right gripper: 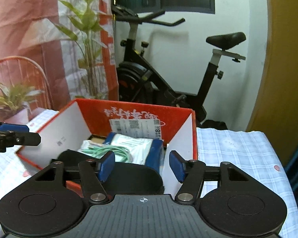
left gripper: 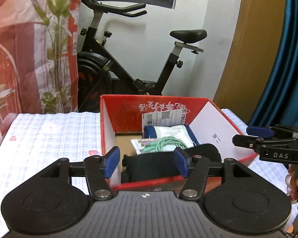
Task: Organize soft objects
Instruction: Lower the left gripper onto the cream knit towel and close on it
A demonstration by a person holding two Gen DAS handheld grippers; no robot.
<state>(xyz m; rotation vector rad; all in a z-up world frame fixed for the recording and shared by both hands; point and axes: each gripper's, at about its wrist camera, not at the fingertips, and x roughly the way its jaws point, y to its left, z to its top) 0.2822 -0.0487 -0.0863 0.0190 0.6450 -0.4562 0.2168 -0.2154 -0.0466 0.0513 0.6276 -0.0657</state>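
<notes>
Beyond the gaping left tool (left gripper: 146, 162), seemingly boxed, black fabric (left gripper: 164, 164).

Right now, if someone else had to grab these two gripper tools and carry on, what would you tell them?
Left gripper: open, holding nothing, hovering at the near edge of the red box.
Right gripper: open, holding nothing, also over the box's near side.
In the box: a black soft item nearest you, a clear bag with green cables behind it, then a blue-edged white pouch.
Done: those three lie inside the box.
Left: no loose soft things show on the checked cloth in these views; look around the table before stopping.
</notes>
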